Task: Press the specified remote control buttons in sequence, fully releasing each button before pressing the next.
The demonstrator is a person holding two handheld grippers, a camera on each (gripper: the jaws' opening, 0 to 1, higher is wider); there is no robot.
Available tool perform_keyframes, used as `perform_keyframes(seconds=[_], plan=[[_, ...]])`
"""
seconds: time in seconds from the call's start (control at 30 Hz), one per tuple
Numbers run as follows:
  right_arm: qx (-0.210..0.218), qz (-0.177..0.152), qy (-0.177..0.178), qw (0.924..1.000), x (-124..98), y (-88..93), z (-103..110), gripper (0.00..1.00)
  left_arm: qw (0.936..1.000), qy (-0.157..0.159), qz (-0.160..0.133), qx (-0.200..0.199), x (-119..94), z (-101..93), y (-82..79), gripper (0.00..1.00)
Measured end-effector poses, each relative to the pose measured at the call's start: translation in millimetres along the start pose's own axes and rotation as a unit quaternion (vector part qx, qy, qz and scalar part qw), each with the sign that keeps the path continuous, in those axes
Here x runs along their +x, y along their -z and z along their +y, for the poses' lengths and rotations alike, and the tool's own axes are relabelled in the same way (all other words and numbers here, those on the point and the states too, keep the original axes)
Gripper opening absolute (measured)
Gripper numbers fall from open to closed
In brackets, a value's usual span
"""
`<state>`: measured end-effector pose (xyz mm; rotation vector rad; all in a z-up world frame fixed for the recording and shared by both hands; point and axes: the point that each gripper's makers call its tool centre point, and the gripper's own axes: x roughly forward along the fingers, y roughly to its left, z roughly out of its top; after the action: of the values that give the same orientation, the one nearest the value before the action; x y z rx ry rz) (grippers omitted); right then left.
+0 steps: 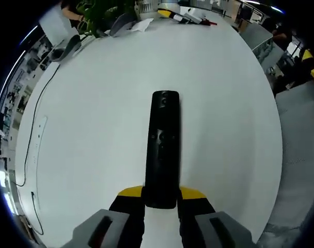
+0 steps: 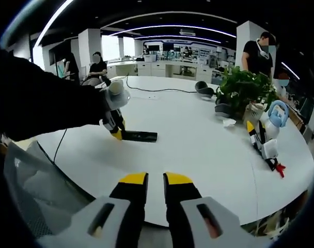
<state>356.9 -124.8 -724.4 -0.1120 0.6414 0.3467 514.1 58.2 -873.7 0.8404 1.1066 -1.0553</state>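
Remote control [image 1: 162,150] clamped in left tongs [image 1: 161,199], round white table [image 2: 208,150], open office, right tongs [image 2: 156,181] clenched empty

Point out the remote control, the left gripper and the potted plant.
remote control [image 1: 162,150], left gripper view, middle of its body
left gripper [image 1: 162,199], left gripper view, between its fingertips
potted plant [image 2: 243,88], right gripper view, its leaves

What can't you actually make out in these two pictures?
- Remote control: near end hidden between the left claw in the left gripper view; button markings blurred.
- Remote in the right gripper view: too small to tell buttons.
- Right claw: nothing visible between its tips.
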Motion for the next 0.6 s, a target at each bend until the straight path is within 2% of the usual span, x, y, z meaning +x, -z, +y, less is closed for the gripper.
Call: perform_keyframes(seconds=[0.17, 0.6], plan=[[0.002, 0.008, -0.004, 1.0000, 1, 2.6, 1, 0.12, 1.0000, -0.001, -0.006, -0.004, 0, -15.3, -0.2, 0.24], [0.007, -0.001, -0.002, 1.0000, -1, 0.3, 0, 0.11, 1.0000, 0.001, -0.009, -0.001, -1, -46.0, 2.1, 0.24]])
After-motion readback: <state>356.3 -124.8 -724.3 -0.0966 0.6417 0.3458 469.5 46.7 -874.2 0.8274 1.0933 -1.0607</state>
